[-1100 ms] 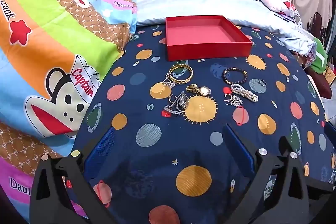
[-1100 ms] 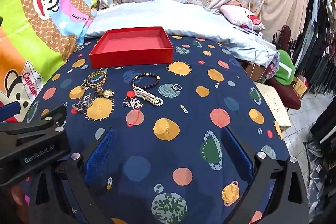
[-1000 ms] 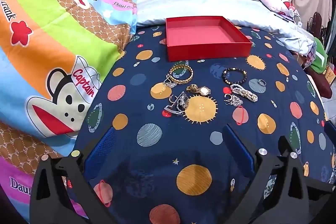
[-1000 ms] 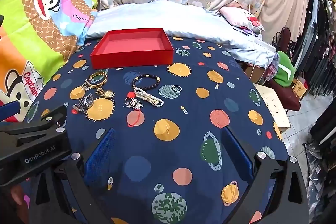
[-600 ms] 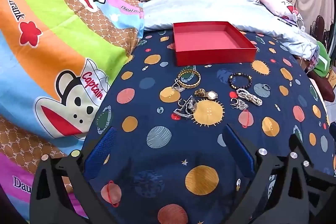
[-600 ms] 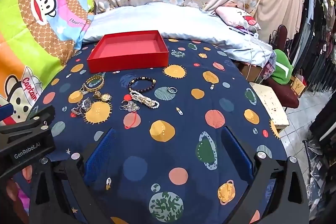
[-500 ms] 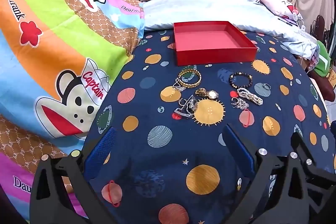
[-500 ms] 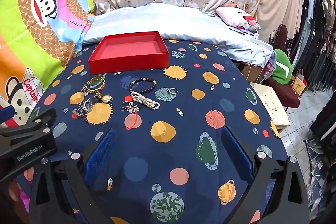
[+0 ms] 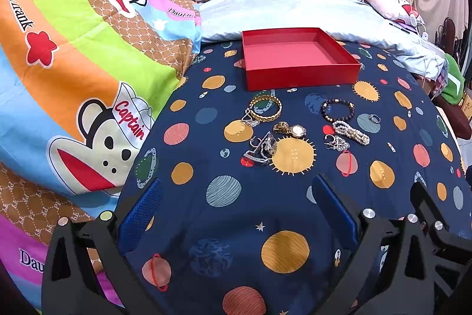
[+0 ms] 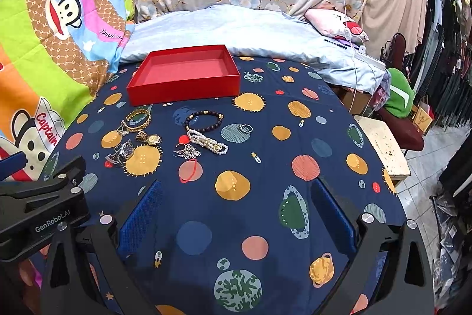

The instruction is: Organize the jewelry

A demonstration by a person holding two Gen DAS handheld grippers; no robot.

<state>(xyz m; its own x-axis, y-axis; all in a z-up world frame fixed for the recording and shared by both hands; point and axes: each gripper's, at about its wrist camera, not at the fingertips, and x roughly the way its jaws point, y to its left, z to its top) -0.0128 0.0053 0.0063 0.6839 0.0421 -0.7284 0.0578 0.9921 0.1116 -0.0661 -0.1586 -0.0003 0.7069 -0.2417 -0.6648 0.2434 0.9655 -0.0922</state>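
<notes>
An empty red box (image 9: 298, 61) (image 10: 185, 76) sits at the far side of a navy planet-print cloth. In front of it lie loose pieces: a gold bangle (image 9: 265, 107), a gold watch (image 9: 290, 129), a silver watch (image 9: 261, 148), a dark bead bracelet (image 9: 337, 109), a pearl bracelet (image 9: 351, 132), silver earrings (image 9: 337, 142) and a ring (image 9: 374, 118). My left gripper (image 9: 236, 208) is open and empty, short of the silver watch. My right gripper (image 10: 236, 205) is open and empty, nearer than the pearl bracelet (image 10: 208, 142).
A bright cartoon-monkey quilt (image 9: 73, 73) lies on the left. A pale blue pillow (image 10: 236, 28) lies behind the box. The cloth's right edge drops off to a stool (image 10: 380, 149) and hanging clothes (image 10: 442, 49). The left gripper's body (image 10: 41, 211) shows in the right wrist view.
Both grippers have drifted slightly back and up, so the jewelry sits a little lower and farther in view. Both stay open. Nothing on the cloth has moved.
</notes>
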